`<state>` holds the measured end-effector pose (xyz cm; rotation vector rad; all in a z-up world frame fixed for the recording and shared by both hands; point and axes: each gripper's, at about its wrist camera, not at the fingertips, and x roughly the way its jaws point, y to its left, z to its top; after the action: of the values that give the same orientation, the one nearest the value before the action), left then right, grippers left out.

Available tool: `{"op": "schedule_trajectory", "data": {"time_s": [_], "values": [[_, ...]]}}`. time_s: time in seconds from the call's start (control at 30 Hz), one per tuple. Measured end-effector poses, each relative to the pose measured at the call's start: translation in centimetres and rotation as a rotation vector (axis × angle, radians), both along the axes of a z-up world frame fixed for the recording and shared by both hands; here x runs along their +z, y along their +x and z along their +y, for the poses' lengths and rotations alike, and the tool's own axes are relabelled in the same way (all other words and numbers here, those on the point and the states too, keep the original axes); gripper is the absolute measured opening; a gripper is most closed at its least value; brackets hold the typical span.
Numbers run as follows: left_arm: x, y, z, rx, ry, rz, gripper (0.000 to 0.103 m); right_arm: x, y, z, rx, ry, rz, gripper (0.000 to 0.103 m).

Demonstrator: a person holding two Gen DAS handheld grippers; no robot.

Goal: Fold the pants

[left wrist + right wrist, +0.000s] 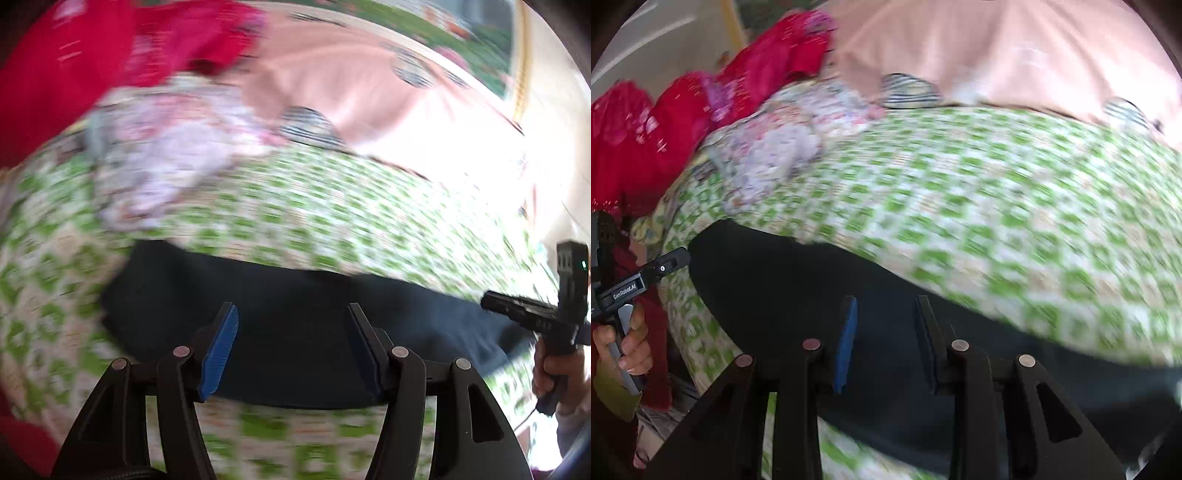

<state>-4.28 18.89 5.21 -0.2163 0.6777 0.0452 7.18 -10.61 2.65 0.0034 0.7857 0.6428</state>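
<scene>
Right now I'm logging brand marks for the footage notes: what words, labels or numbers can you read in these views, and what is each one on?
"GenRobot.AI": white lettering on the side of the left gripper's black body, seen from the right wrist view.
Right gripper: no lettering legible in the left wrist view, only a small green light.
Dark pants, green checked bed cover, red cloth: no text, and motion-blurred.

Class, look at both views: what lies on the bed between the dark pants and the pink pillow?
Bare green-checked sheet lies between the pants and the pillow; the floral cloth sits off to the left. The right wrist view shows it best.
</scene>
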Motion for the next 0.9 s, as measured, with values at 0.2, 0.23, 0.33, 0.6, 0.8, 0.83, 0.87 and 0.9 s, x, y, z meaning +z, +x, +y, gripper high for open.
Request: {"op": "schedule_trajectory", "data": {"time_s": [0.2, 0.23, 0.33, 0.6, 0.8, 0.83, 0.87, 0.9], "values": [[-0.9, 2.2, -9.4, -0.293, 0.055, 0.033, 0.061, -1.4, -2.4, -7.8, -0.181, -0.004, 0.032, 0.034], [-1.1, 2.3, -10.8, -0.336, 0.069, 0.039, 0.061, -1.7, -2.8, -9.1, -0.213, 0.003, 0.042, 0.034], [-1.7, 3.0, -15.2, -0.471, 0.102, 0.065, 0.062, -2.4, -3.7, -11.9, -0.276, 0.017, 0.066, 0.034], [-3.6, 4.8, -22.8, -0.704, 0.174, 0.122, 0.063, -3.7, -4.8, -15.7, -0.371, 0.048, 0.095, 0.035], [-5.0, 5.6, -25.2, -0.804, 0.228, 0.174, 0.063, -4.5, -4.4, -17.4, -0.414, 0.101, 0.12, 0.039], [-5.3, 5.7, -25.3, -0.812, 0.234, 0.182, 0.063, -4.6, -4.3, -17.6, -0.422, 0.108, 0.121, 0.039], [-5.5, 5.9, -25.4, -0.811, 0.243, 0.186, 0.063, -4.6, -4.2, -17.8, -0.432, 0.116, 0.119, 0.039], [-5.7, 6.0, -25.4, -0.811, 0.249, 0.194, 0.063, -4.6, -4.1, -17.9, -0.438, 0.121, 0.119, 0.039]]}}
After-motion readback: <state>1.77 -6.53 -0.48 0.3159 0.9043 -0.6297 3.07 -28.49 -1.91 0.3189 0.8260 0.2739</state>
